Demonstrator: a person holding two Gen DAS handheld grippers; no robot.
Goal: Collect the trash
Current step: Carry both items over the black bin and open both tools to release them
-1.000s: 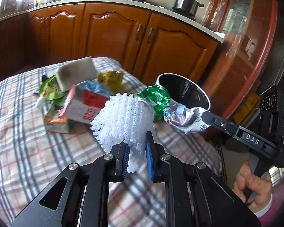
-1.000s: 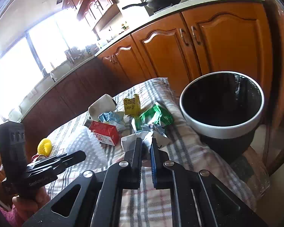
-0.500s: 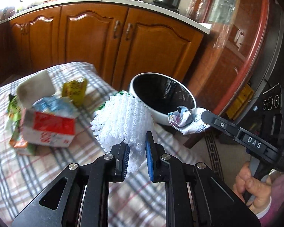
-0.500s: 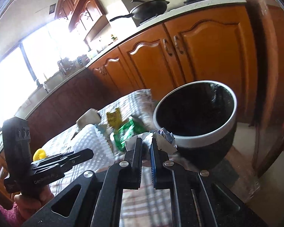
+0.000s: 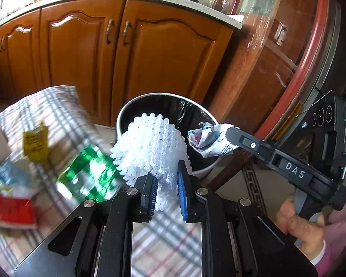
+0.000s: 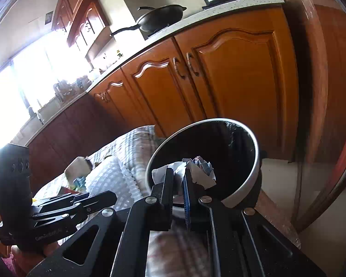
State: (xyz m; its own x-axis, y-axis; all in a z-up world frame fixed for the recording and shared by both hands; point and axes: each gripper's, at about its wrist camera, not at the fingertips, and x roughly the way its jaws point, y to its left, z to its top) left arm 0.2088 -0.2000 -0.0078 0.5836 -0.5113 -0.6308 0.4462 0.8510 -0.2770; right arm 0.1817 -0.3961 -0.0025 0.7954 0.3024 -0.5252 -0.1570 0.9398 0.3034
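The crumpled paper wad (image 6: 197, 169) pinched in my right fingers (image 6: 178, 180) hangs directly over the dark mouth of the trash bin (image 6: 253, 168); the bin lies straight ahead and below, so letting go is, I judge, all the next move needs. The wad is white with blue and grey print, squashed into a loose ball with ragged edges sticking out past both fingers. In the left wrist view the same wad (image 5: 207, 140) sits above the bin's right side.

My left fingers (image 5: 166, 189) are closed narrowly on a white foam fruit net (image 5: 153, 145), a bumpy, springy mesh that bulges well above the grip. It stands in front of the bin's near rim (image 5: 122, 117), apparently not yet over the opening, so my right hand is the nearer of the two to dropping.

Further out, on the checked tablecloth (image 5: 57, 113), lie a green wrapper (image 5: 90, 175), a yellow packet (image 5: 35, 143) and a red carton (image 5: 10, 210), blurred.
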